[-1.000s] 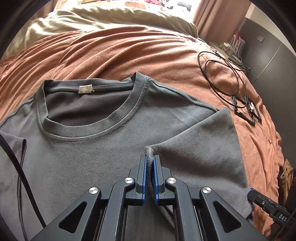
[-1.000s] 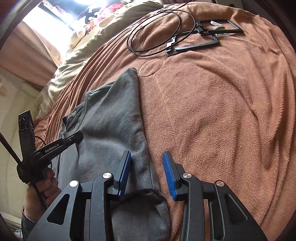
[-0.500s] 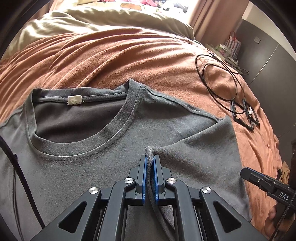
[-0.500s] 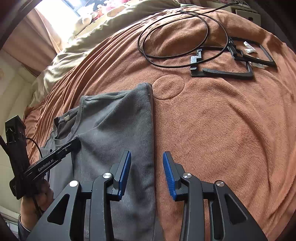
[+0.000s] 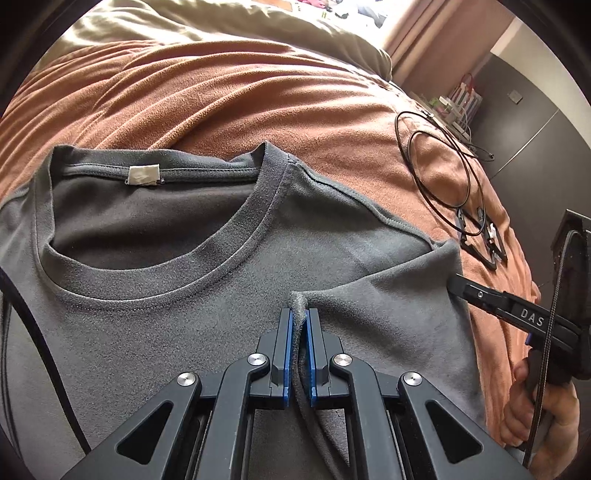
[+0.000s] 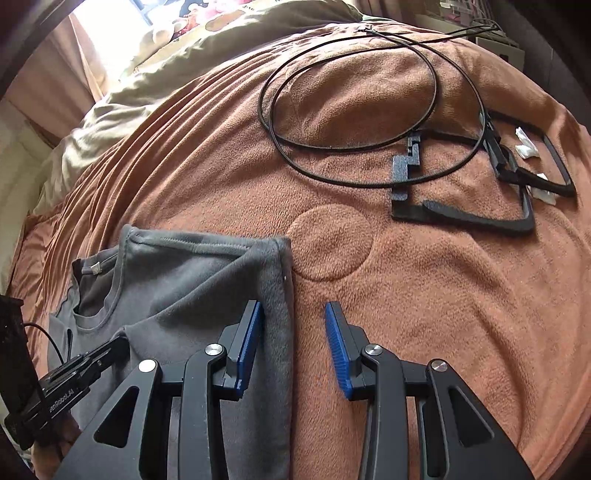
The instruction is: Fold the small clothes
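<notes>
A dark grey T-shirt point(image 5: 155, 325) lies flat on the brown blanket, collar away from me, its right side folded inward over the chest. My left gripper point(image 5: 300, 321) is shut on the edge of that folded flap, pinched between the blue pads. The shirt also shows in the right wrist view point(image 6: 177, 284). My right gripper point(image 6: 293, 325) is open, straddling the shirt's folded right edge; its left finger point(image 6: 251, 332) rests on the fabric, and the other is over the blanket. It also shows in the left wrist view point(image 5: 458, 286).
A brown fleece blanket point(image 6: 443, 295) covers the bed. A coiled black cable point(image 6: 354, 110) and black frame pieces point(image 6: 461, 218) lie beyond the shirt on the right. An olive duvet point(image 5: 221, 33) lies at the bed's head.
My right gripper has moved forward along the folded right edge toward the shoulder corner. My left gripper has kept its hold on the flap and shifted a little.
</notes>
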{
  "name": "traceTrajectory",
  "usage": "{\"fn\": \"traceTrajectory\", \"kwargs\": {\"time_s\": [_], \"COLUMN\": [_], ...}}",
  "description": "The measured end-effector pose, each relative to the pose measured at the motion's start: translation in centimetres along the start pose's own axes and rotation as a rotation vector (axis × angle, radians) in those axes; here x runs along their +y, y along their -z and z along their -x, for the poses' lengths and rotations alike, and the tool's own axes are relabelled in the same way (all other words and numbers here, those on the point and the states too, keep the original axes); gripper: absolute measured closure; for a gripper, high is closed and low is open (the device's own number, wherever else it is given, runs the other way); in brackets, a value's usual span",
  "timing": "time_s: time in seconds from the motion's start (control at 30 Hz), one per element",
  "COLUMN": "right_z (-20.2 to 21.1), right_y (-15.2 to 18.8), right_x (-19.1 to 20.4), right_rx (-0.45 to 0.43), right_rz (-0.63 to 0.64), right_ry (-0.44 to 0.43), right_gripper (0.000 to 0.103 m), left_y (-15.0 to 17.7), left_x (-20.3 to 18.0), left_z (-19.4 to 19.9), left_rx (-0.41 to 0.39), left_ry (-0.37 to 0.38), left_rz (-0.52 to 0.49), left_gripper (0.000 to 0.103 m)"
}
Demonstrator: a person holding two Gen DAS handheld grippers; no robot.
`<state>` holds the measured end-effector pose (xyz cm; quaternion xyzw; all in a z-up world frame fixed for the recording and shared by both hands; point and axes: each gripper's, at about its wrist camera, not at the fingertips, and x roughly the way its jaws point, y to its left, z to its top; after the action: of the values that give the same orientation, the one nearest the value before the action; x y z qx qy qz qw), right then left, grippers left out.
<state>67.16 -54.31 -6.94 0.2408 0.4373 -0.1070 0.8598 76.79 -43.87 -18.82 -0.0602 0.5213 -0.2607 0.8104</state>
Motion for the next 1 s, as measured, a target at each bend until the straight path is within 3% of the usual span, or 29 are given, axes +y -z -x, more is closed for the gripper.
{"fn": "traceTrajectory", "kwargs": {"time_s": [0.33,0.43,0.7,1.0], "right_z": [-1.2,-0.1,3.4,6.7], "right_y": [-1.0,-0.5,3.2,8.2], "right_x": [0.7,0.2,0.0,0.3], "right_rx": [-0.014,0.005,0.049,0.082], "right_rz": [0.030,0.006,0.024,0.090], "right_ry": [0.125,0.075,-0.026,-0.046], "right_gripper": [0.073,0.072,0.071,0.070], "left_y": [0.4,0.8,3.1,7.3], "left_x": [-0.1,-0.1,-1.0,-3.5], "left_z": [0.2,0.7,2.3,3.8], "left_rx": [0.004,0.021,0.031,0.085], "left_ry": [0.000,0.001,0.021,0.033], "left_rz": [-0.004,0.012,0.056,0.025], "left_gripper": [0.096,0.094,0.068,0.067]}}
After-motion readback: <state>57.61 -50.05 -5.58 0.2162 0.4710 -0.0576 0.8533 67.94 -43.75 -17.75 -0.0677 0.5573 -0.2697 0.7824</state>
